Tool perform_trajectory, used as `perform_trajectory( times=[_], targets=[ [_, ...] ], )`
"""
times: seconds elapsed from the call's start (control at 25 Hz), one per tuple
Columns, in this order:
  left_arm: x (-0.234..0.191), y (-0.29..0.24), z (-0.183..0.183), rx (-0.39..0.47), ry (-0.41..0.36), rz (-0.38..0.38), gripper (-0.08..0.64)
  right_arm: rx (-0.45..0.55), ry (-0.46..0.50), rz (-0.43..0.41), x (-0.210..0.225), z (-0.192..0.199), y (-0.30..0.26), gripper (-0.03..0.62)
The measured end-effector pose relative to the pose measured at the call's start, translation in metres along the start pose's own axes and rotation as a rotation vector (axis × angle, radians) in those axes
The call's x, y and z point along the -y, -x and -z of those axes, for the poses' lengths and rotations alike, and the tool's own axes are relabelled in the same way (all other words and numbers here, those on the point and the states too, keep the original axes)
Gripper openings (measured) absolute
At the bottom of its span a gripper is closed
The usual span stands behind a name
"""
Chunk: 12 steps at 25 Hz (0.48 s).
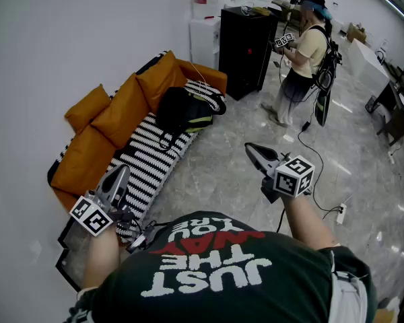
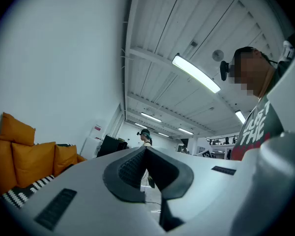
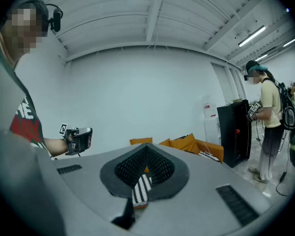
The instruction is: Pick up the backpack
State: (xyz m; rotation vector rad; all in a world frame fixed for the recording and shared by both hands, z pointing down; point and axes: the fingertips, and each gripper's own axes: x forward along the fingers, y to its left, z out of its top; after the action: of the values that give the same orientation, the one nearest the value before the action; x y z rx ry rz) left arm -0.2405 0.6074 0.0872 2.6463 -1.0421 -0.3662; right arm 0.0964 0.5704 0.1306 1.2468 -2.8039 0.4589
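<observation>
1. Since the backpack lies on the sofa, well apart from both grippers, I judge the step in hand to be the approach. To do it well I would spread one gripper's jaws before arriving. I would aim for a strap or handle, not the soft body, and lift straight up so the blanket is not dragged.
2. The left gripper has its jaws pressed together, empty, over the sofa's near end.
3. The backpack is black, slumped on the striped blanket against the orange cushions. Its long axis seems to run along the sofa's length; I cannot tell which end is the top. A strap hangs toward the seat's front edge.
4. The right gripper also has its jaws together, nothing between, over bare floor.
</observation>
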Motion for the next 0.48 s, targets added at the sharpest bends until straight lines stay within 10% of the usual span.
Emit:
perform_trajectory(
  times=[0.48],
  targets=[
    [0.008,-0.011,-0.001,0.007,-0.003,0.011,0.005,-0.008,0.013,-0.022,0.003,-0.003,-0.002,0.025]
  ],
)
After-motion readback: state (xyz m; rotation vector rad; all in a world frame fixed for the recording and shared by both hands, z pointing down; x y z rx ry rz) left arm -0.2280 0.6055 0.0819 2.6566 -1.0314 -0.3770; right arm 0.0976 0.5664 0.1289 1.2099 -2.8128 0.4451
